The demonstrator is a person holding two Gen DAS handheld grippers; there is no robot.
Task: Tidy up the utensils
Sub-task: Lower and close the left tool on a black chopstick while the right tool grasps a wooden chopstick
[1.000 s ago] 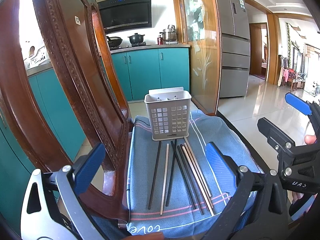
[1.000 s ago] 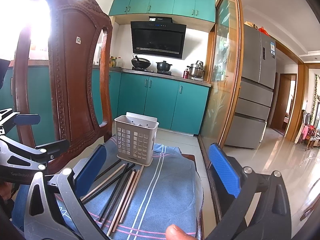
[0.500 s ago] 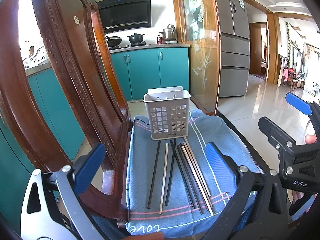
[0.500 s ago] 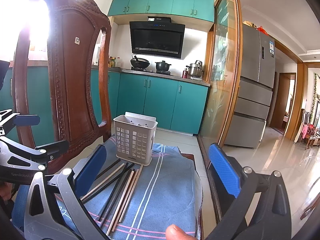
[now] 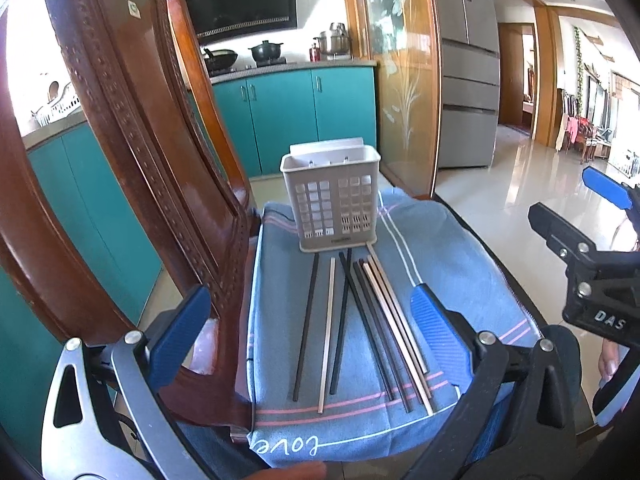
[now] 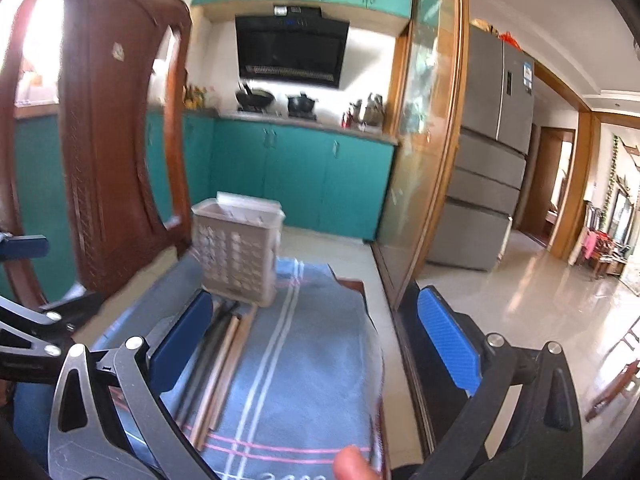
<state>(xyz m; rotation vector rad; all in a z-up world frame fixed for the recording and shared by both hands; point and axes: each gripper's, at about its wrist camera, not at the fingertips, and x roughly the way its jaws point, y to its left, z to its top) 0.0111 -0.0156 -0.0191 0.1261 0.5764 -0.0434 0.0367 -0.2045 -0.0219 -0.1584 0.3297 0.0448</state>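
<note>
Both tongs point(image 5: 308, 328) point(image 6: 316, 344) spread above slim chopsticks point(image 5: 362, 320) beside perforated plastic basket point(image 5: 332, 204).

Two handheld grippers, same build: left gripper point(image 5: 308, 328) and right gripper point(image 6: 316, 340) showing blue ribbed finger pads point(image 5: 436, 328), grey metal linkage arms point(image 5: 120, 412), silver screws, black frame lettered "DAS".

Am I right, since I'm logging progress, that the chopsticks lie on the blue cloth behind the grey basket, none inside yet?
Not quite: the chopsticks lie in front of the grey basket, on the nearer part of the blue cloth, none inside, as the left wrist view shows.
</note>
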